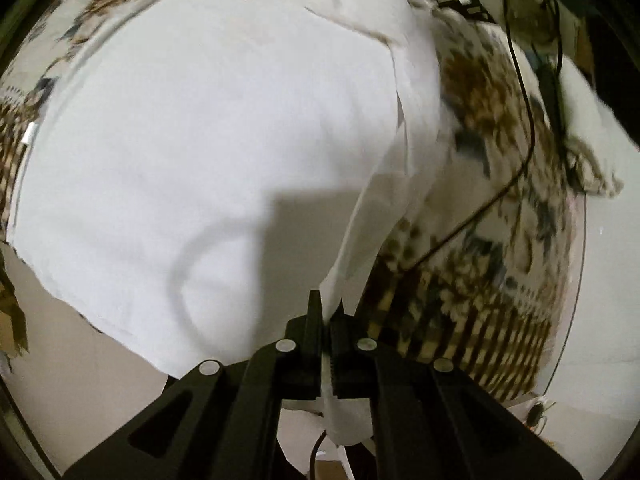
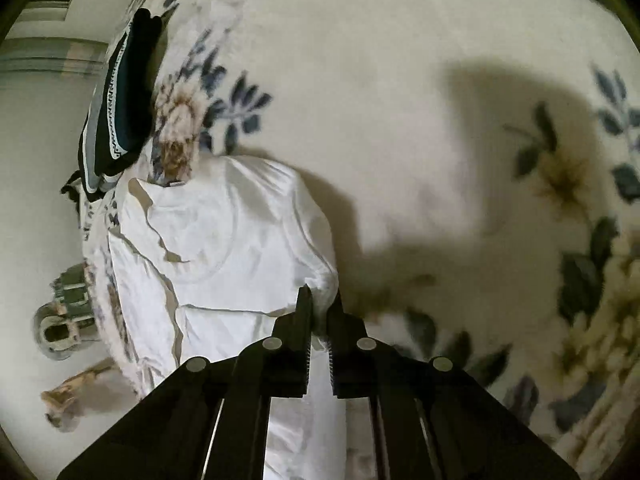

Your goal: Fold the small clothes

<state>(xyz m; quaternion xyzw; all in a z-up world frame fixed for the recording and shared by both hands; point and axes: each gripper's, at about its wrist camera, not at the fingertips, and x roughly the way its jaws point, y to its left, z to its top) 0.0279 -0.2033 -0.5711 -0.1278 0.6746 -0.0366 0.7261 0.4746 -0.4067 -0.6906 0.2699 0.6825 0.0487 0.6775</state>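
While both grippers pinch the white garment (image 1: 208, 128), the fold looks mid-way.
left gripper (image 1: 329, 304) and right gripper (image 2: 320, 300) clamp its edge, lifted over the floral bedspread (image 2: 420, 80); dark folded clothes (image 2: 120, 108) lie beyond. Laying flat remains.

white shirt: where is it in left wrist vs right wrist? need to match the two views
Left wrist: the white shirt fills the centre and left, with one edge pinched in the left gripper at bottom centre.
Right wrist: the shirt lies lower left of centre, its near edge between the fingers of the right gripper.
Shared landmark: the floral blanket under the shirt, on the right in the left wrist view.
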